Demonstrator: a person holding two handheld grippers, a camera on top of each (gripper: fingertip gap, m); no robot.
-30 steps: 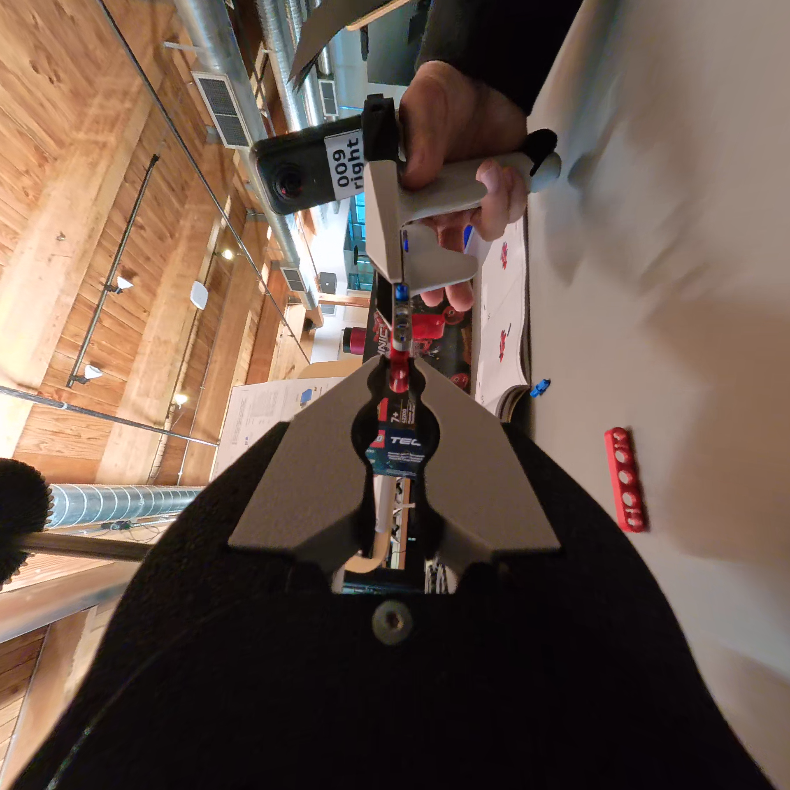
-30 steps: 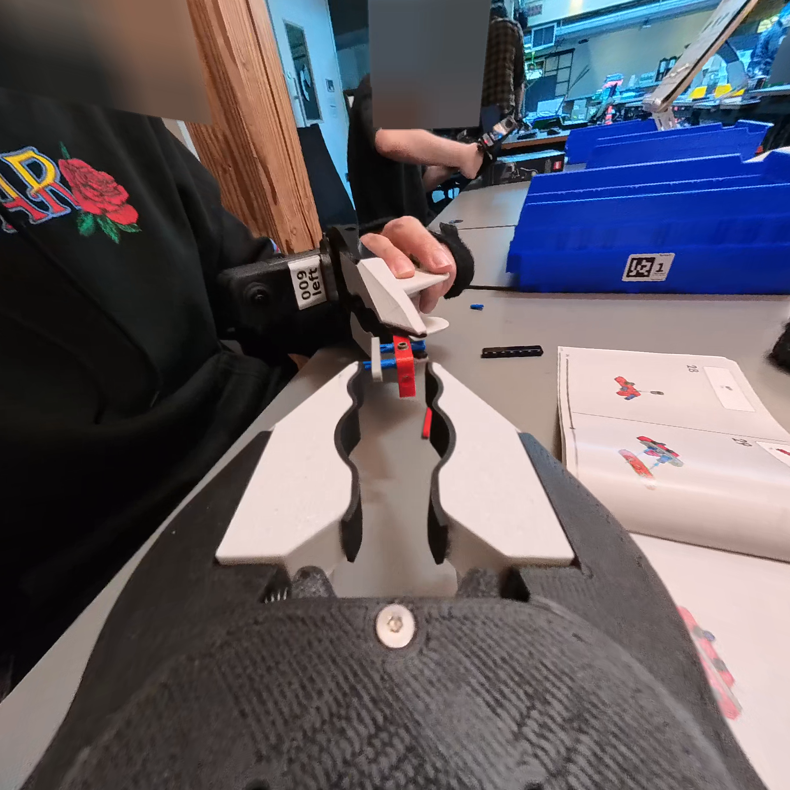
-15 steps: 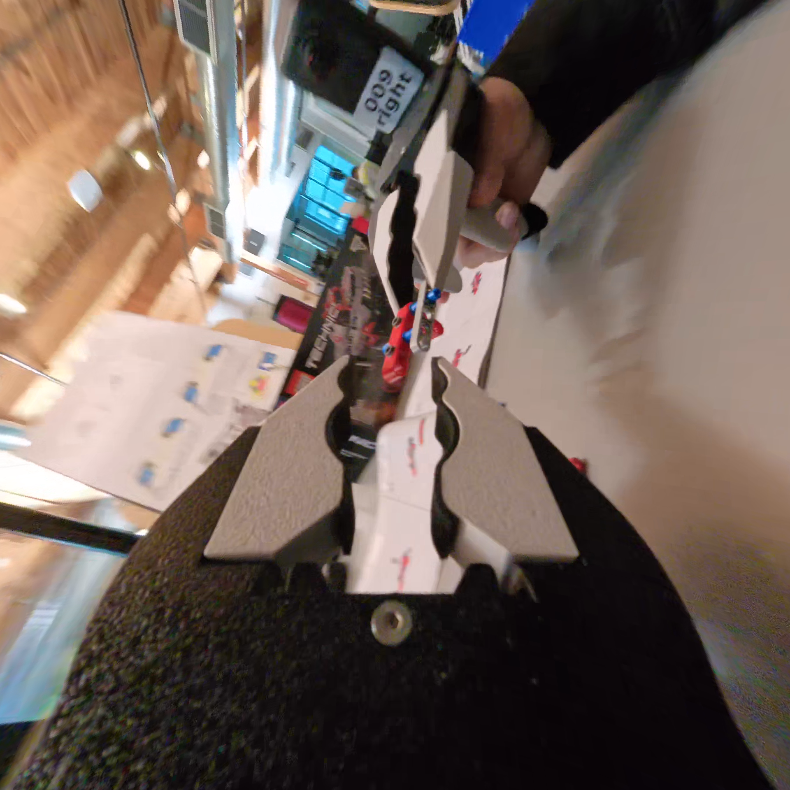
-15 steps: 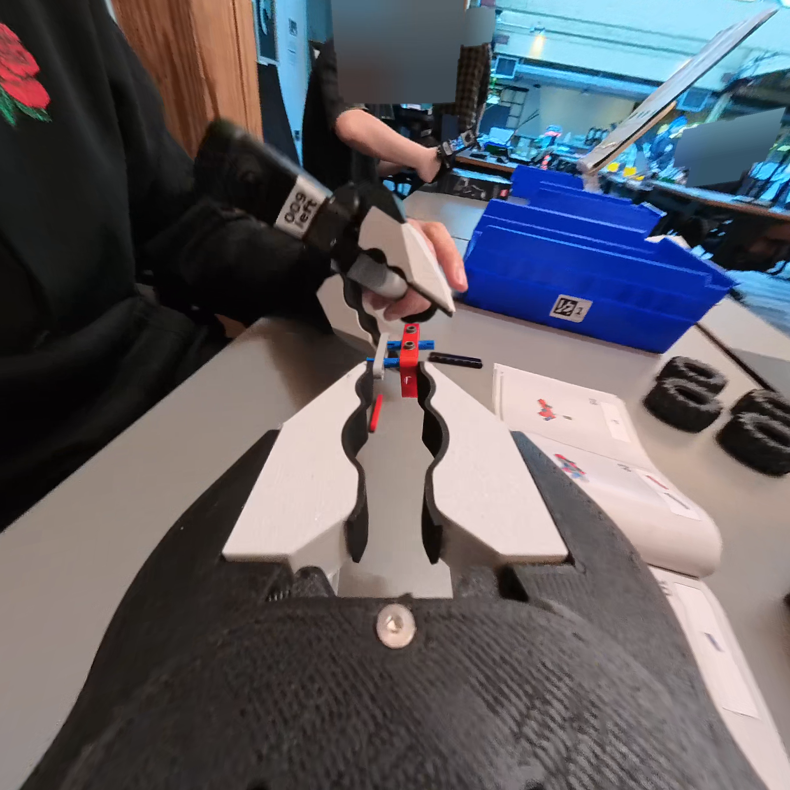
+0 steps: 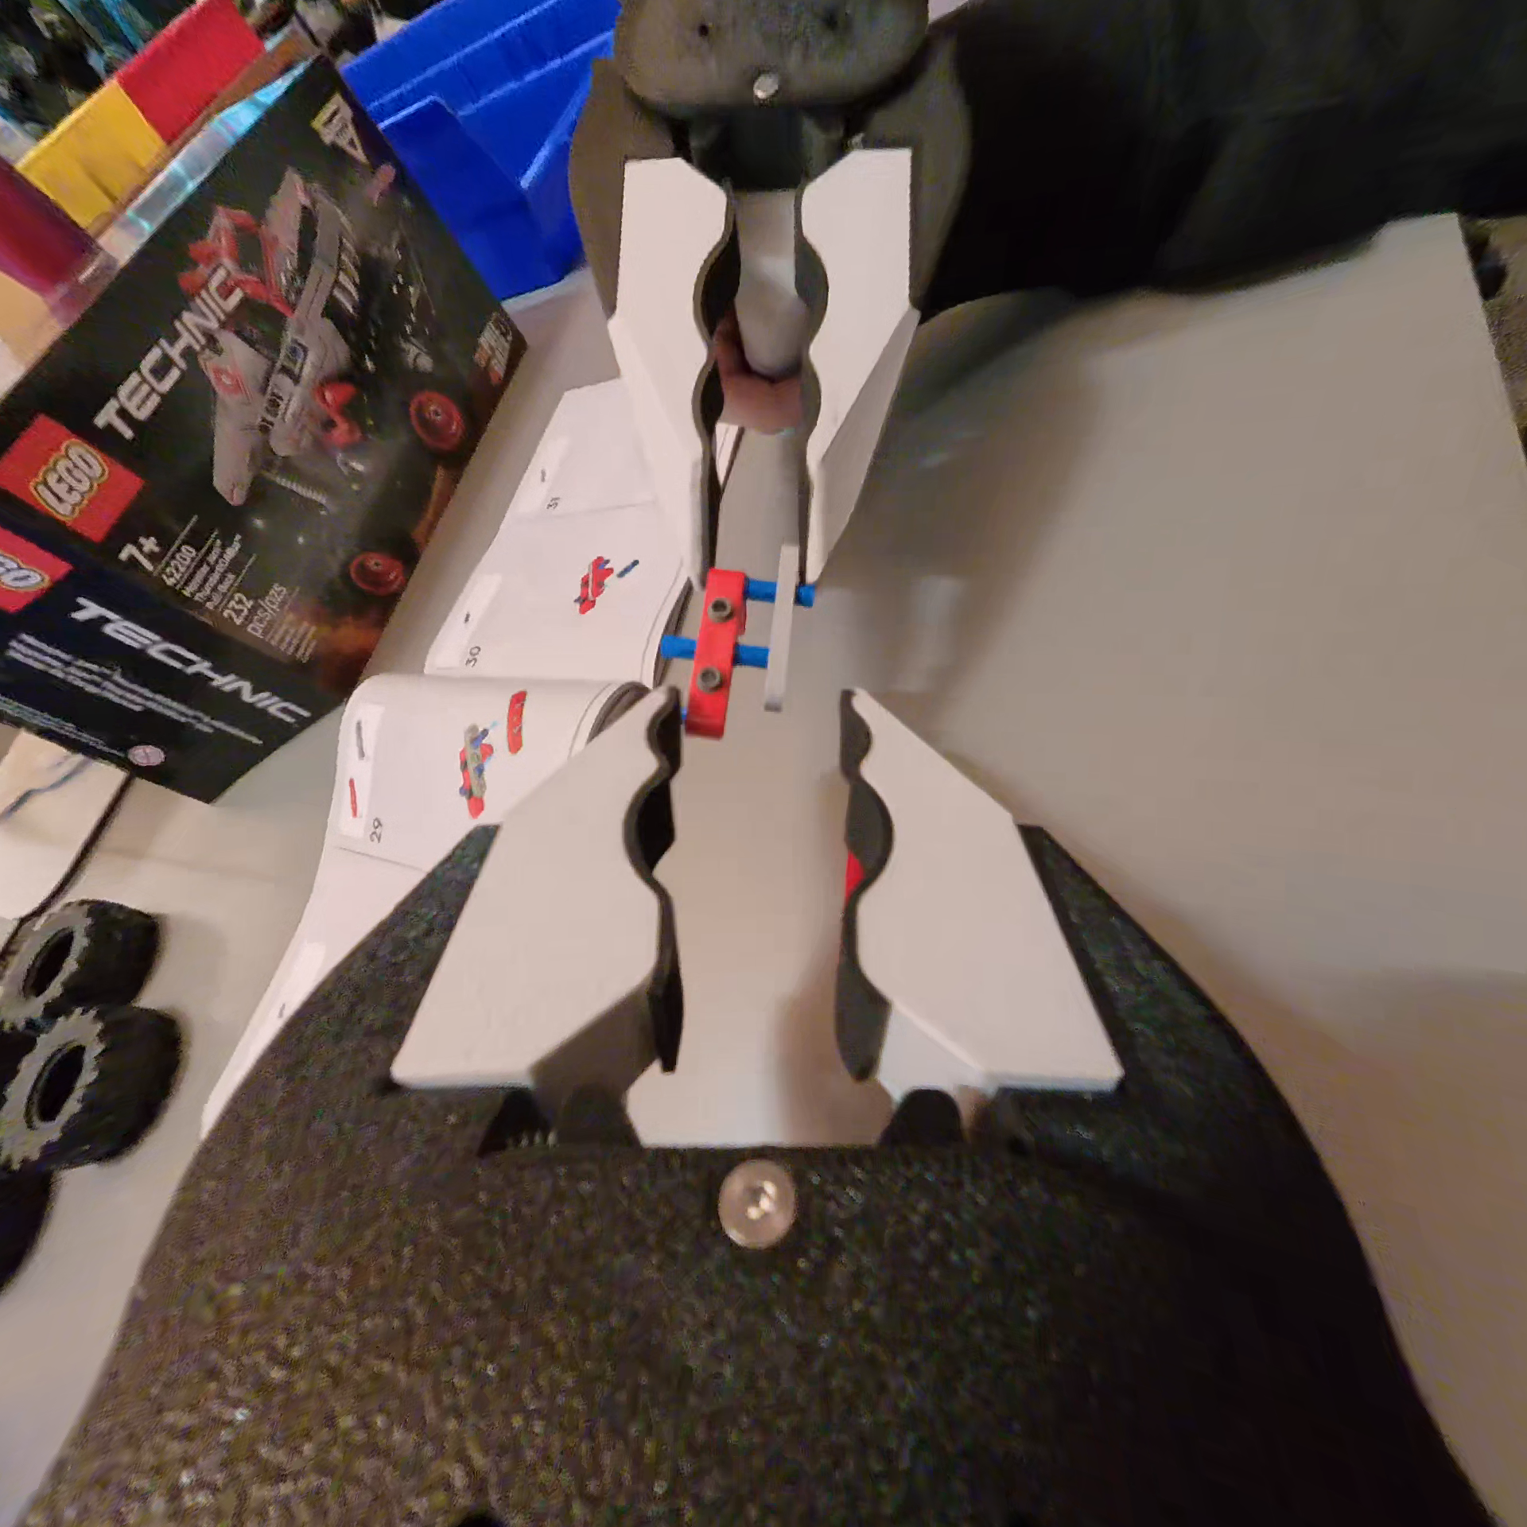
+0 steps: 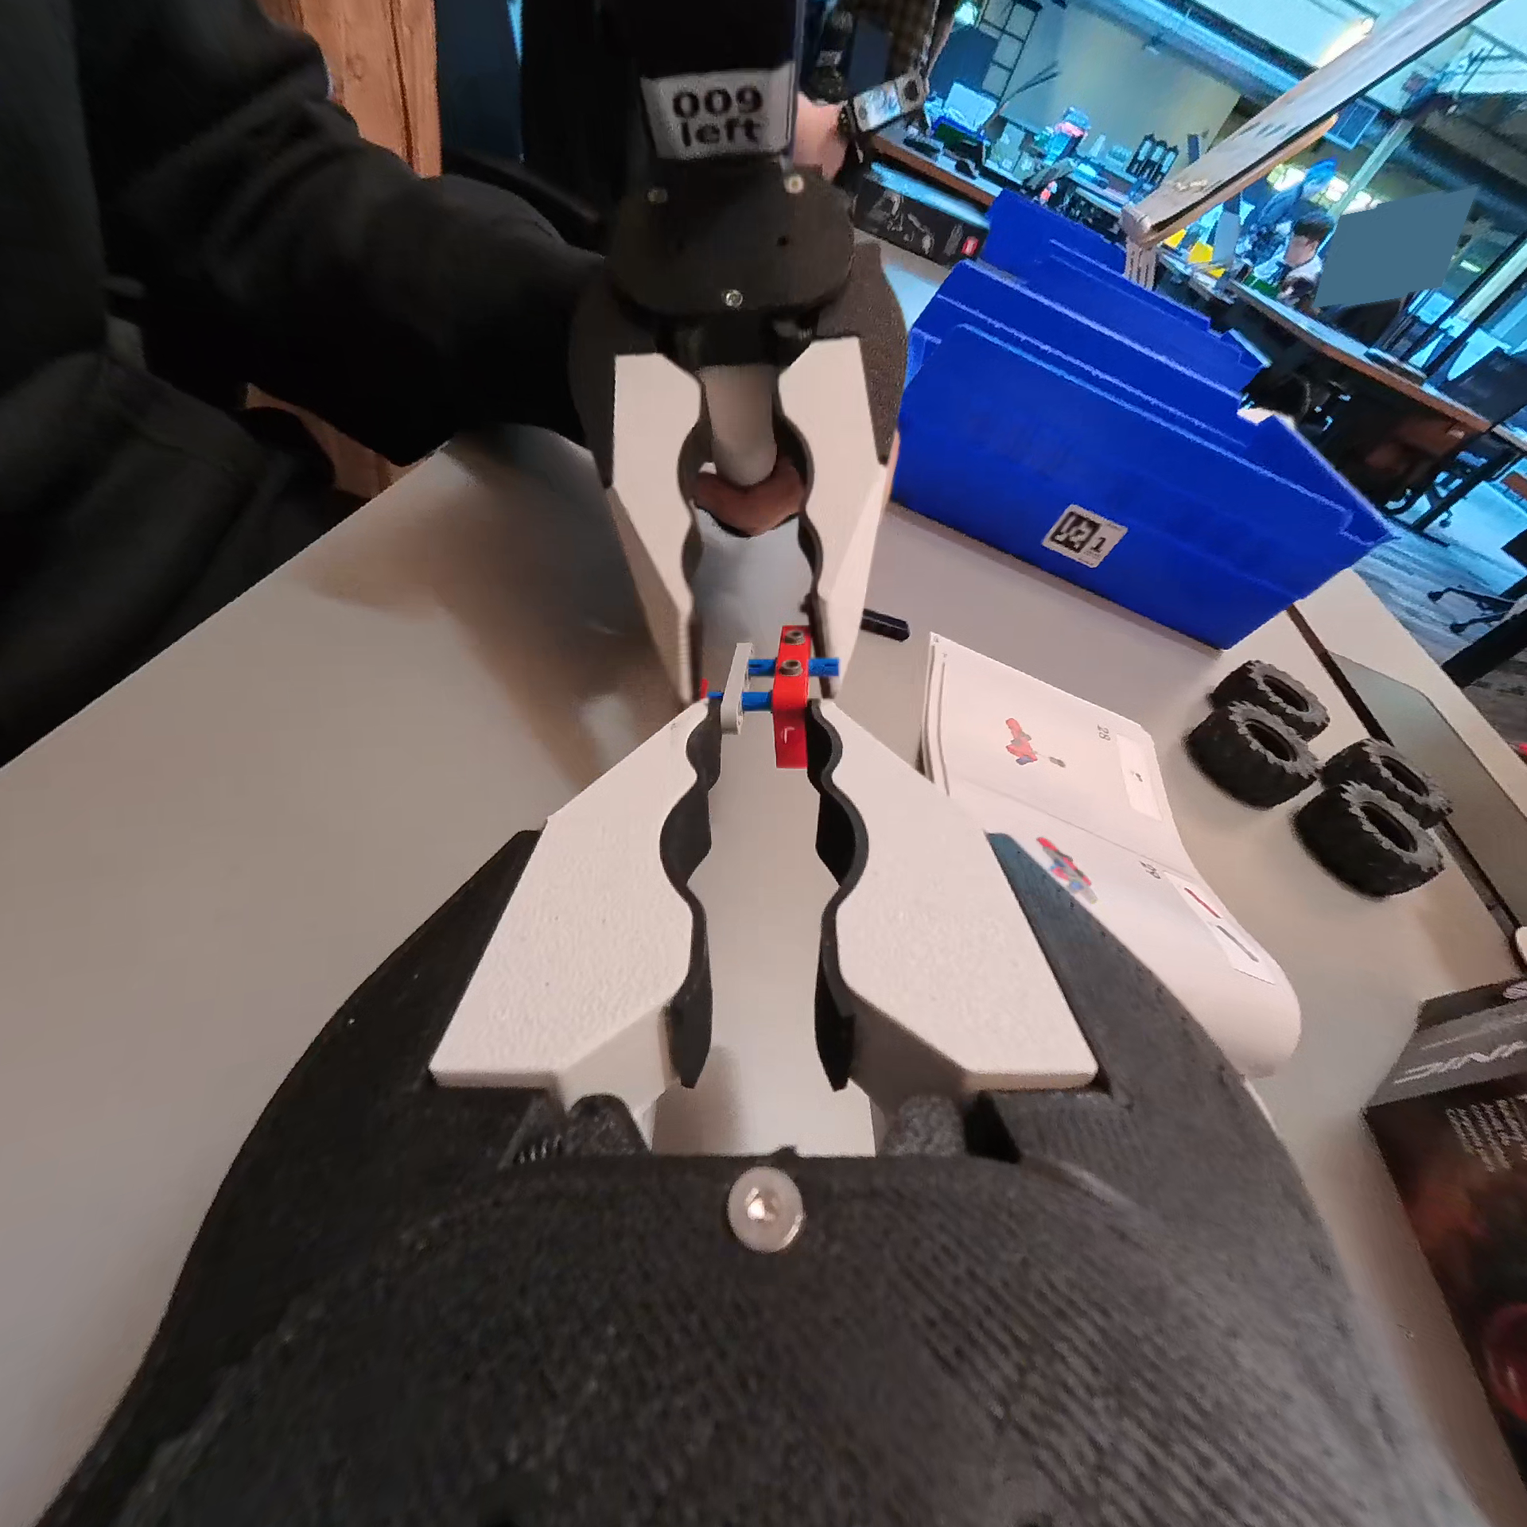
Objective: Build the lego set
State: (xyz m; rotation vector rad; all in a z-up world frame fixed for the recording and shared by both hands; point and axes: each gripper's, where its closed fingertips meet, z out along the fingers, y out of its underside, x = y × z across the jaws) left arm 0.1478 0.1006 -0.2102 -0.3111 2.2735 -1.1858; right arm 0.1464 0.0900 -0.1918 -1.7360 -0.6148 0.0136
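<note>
- Right gripper (image 6: pixel 764 715): jaws grip the small assembly (image 6: pixel 781 690).
- Left gripper (image 5: pixel 760 702): jaws open, holding nothing.
- Risk: off-axis pressure could pop the blue pins (image 5: pixel 758 589) or drop the assembly onto the worktop (image 5: pixel 1157 578).

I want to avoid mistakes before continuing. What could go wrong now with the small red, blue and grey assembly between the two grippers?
The left gripper looks open, so only the right gripper seems to hold the assembly; it may drop. The grey beam sits on blue pins and could slip off.
</note>
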